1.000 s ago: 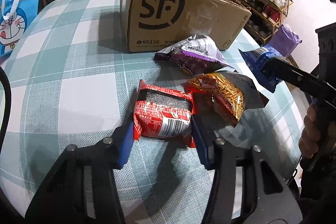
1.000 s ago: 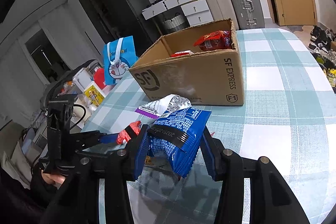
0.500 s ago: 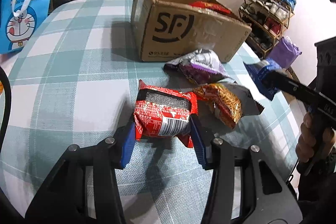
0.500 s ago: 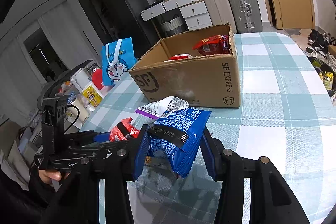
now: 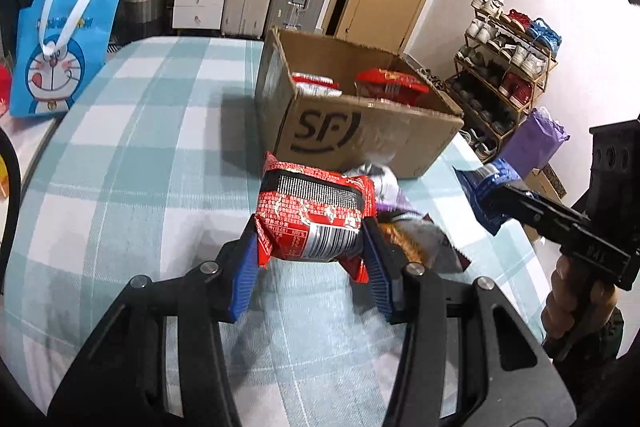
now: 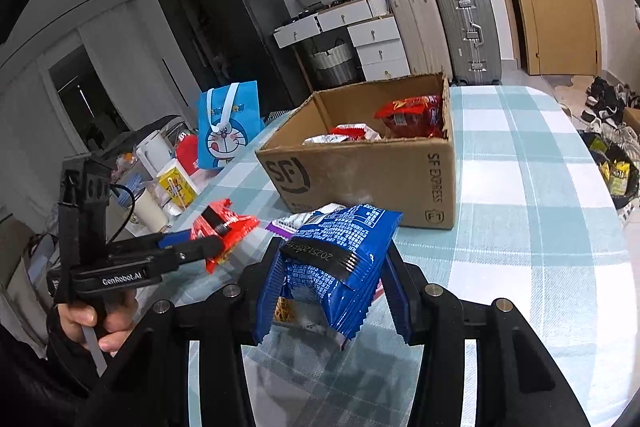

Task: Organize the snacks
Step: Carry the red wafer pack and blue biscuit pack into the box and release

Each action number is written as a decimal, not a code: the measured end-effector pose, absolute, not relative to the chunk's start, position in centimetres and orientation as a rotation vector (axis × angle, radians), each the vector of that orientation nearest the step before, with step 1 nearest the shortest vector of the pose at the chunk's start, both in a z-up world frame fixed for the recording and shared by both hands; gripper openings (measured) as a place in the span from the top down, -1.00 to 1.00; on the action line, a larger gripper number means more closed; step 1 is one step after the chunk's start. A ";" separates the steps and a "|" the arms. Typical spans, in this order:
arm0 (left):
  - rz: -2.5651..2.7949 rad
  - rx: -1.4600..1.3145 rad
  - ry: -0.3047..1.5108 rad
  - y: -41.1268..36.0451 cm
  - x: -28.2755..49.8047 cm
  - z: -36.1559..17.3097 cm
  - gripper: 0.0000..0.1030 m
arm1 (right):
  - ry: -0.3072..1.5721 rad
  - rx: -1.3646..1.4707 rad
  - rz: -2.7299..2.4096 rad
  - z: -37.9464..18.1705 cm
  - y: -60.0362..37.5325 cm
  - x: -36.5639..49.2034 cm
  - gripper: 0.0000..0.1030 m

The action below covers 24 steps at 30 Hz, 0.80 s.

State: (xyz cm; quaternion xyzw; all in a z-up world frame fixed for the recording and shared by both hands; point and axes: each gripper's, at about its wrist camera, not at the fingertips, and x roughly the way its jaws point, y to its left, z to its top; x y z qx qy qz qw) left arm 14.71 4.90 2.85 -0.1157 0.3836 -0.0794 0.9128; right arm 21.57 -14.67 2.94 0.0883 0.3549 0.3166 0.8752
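My left gripper [image 5: 310, 239] is shut on a red snack packet [image 5: 316, 215], held above the checked tablecloth in front of the open cardboard box [image 5: 360, 131]. From the right wrist view the same red packet [image 6: 222, 223] shows in the left gripper [image 6: 216, 239]. My right gripper [image 6: 332, 267] is shut on a blue snack packet [image 6: 344, 255], also seen at the right of the left wrist view as the blue packet [image 5: 486, 195]. The box [image 6: 368, 171] holds several red and white packets [image 6: 412, 115]. A purple-and-silver packet [image 5: 384, 183] and an orange one [image 5: 404, 243] lie on the cloth behind the red packet.
A blue cartoon bag [image 5: 60, 51] stands at the table's far left edge. A shoe rack [image 5: 508, 67] and a purple bag [image 5: 536, 139] stand past the right edge. Bottles and cups [image 6: 168, 183] crowd a side surface to the left. Suitcases and drawers line the back wall.
The left gripper has lifted the red packet off the cloth and the view now looks into the box. The right gripper with the blue packet has barely moved.
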 end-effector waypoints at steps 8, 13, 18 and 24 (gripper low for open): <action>-0.137 -0.208 0.738 4.0 15.7 5.5 0.13 | 0.710 0.198 0.652 4.1 -15.3 22.3 0.09; -0.147 -0.197 0.720 3.5 16.8 6.8 0.13 | 0.672 0.204 0.639 5.3 -15.4 22.9 0.09; -0.147 -0.195 0.702 3.2 17.9 7.9 0.13 | 0.653 0.215 0.634 6.1 -15.4 24.0 0.09; -0.138 -0.188 0.692 3.3 19.5 8.6 0.13 | 0.634 0.217 0.633 6.9 -15.1 25.6 0.09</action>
